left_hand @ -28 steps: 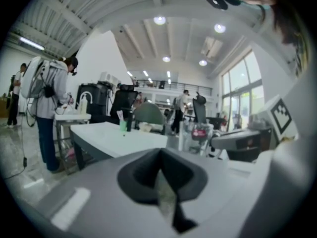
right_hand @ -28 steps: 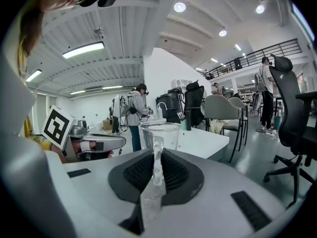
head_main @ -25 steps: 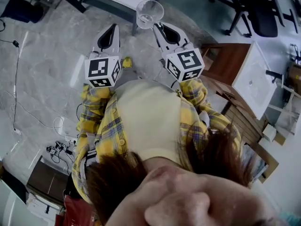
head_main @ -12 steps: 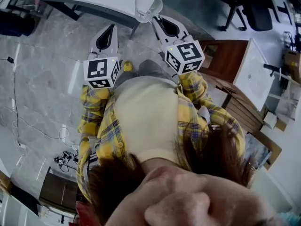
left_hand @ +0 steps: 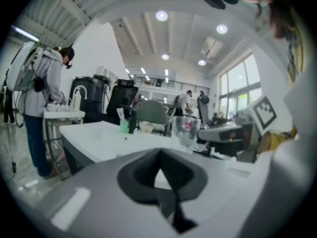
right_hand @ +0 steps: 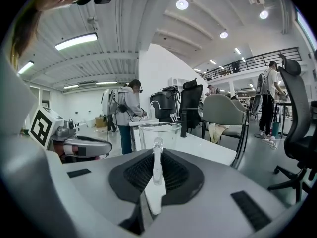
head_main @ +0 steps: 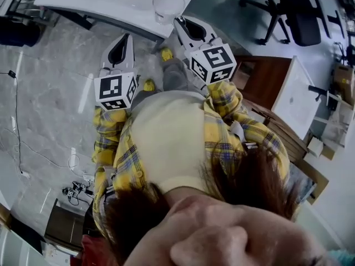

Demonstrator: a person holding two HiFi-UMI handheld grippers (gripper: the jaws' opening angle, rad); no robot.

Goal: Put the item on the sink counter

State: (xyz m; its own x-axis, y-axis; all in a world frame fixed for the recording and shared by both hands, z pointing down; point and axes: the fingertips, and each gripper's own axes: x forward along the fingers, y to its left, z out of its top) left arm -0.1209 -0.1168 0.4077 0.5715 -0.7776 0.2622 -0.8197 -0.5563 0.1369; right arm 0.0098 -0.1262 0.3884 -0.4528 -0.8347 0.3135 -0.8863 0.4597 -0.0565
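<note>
A clear glass cup (head_main: 168,5) with a handle hangs over the near edge of the white counter (head_main: 100,1). My right gripper (head_main: 178,22) is shut on that handle. In the right gripper view the cup (right_hand: 159,133) stands upright just past the right gripper (right_hand: 156,170), its handle pinched between the jaws. My left gripper (head_main: 122,40) is held over the floor, short of the counter, shut with nothing in it. The left gripper view shows the left gripper (left_hand: 161,168) closed, with the cup (left_hand: 187,131) to the right above the counter top (left_hand: 104,139).
A wooden cabinet (head_main: 266,76) with a white top stands at the right, and black office chairs (head_main: 297,10) behind it. Cables (head_main: 75,184) lie on the grey floor at the left. A green cup (left_hand: 124,125) sits on the counter. A person with a backpack (left_hand: 37,90) stands at a small sink stand.
The counter has come nearer in the head view. Both grippers have moved forward, and the glass cup now sits over the counter's edge rather than over the floor.
</note>
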